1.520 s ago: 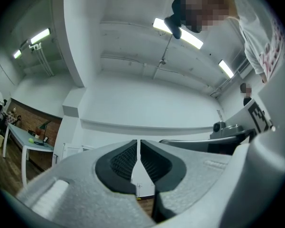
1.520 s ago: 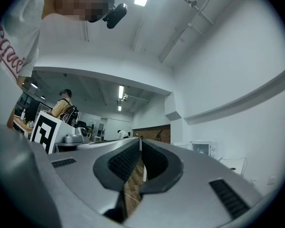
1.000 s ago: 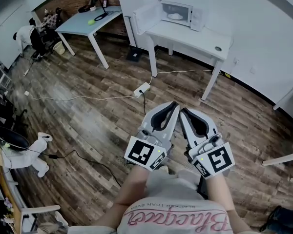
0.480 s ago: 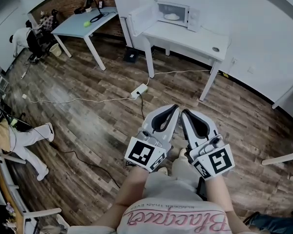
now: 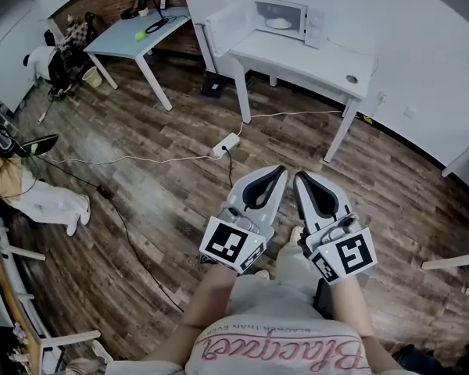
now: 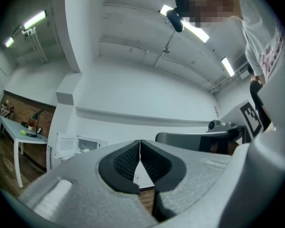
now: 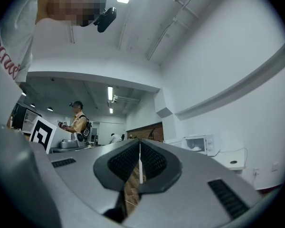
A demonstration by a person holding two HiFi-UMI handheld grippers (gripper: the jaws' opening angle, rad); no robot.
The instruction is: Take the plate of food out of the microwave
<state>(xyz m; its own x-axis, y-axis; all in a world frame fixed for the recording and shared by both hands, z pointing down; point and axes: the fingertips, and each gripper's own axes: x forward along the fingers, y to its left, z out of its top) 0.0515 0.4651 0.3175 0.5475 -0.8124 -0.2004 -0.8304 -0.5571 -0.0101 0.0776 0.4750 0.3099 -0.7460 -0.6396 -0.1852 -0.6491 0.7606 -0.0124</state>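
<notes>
At waist level, I hold the left hand-held gripper (image 5: 278, 169) and right hand-held gripper (image 5: 298, 176) closed, empty. The plate (image 5: 279, 23) sits inside the open microwave (image 5: 291, 16) on the desk (image 5: 313, 59), well apart. Step: approach. Next: close in, open jaws.

"How many grippers do you count?"

"Two: the left gripper (image 5: 278, 170) and the right gripper (image 5: 300, 178)."

"And microwaves?"

"One microwave (image 5: 291, 14), and one plate (image 5: 279, 23) in it."

"Surfaces?"

"Two: one white surface (image 5: 313, 57) and one pale blue surface (image 5: 121, 37). I count one green ball (image 5: 141, 34) on the blue one."

"Anything on the floor?"

"One power strip (image 5: 227, 142)."
</notes>
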